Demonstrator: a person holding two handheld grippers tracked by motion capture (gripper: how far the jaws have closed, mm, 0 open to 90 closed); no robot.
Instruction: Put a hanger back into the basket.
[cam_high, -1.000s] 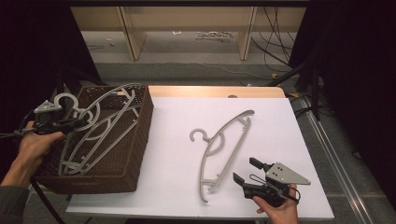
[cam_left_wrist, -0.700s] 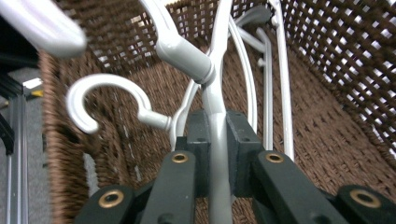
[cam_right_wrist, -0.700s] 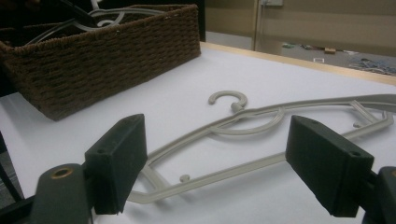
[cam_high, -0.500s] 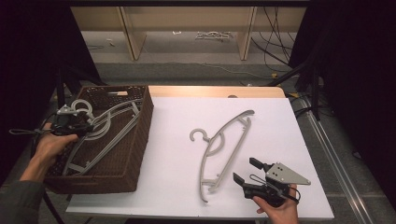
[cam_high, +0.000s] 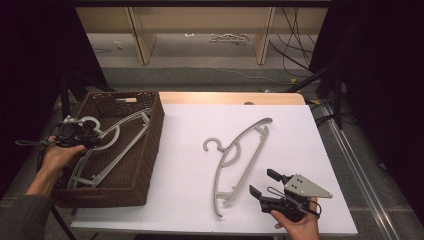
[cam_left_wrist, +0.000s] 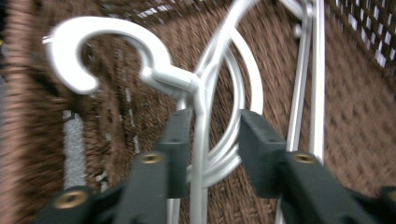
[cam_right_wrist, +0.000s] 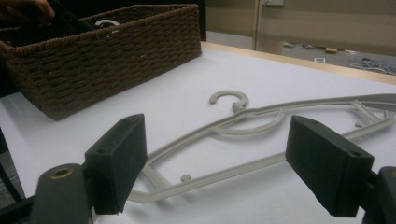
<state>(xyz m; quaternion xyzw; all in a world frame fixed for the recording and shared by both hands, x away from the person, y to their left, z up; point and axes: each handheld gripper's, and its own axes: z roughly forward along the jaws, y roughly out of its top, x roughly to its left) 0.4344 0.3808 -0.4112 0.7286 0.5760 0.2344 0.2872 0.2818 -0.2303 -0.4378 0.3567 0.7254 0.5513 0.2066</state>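
Note:
A silver hanger (cam_high: 117, 131) lies slanted inside the brown wicker basket (cam_high: 156, 131) at the table's left. My left gripper (cam_high: 92, 136) is over its hook end. In the left gripper view the hanger's neck (cam_left_wrist: 201, 88) runs between the black jaws of the left gripper (cam_left_wrist: 215, 116), which stand apart with a gap beside the bar. A second, grey hanger (cam_high: 245, 150) lies flat on the white table. My right gripper (cam_high: 262, 182) rests near the front edge, by that hanger's lower end. It is wide open, with the grey hanger (cam_right_wrist: 252, 126) beyond the right gripper (cam_right_wrist: 215, 140).
The white table top (cam_high: 190, 125) has a wooden strip along its far edge. The basket (cam_right_wrist: 107, 51) takes up the left side. Shelving legs and cables stand on the floor behind the table. Dark curtains flank both sides.
My left gripper has carried the silver hanger down from above the basket, and the hanger now rests inside. The jaws have parted around its neck. The right gripper stayed still.

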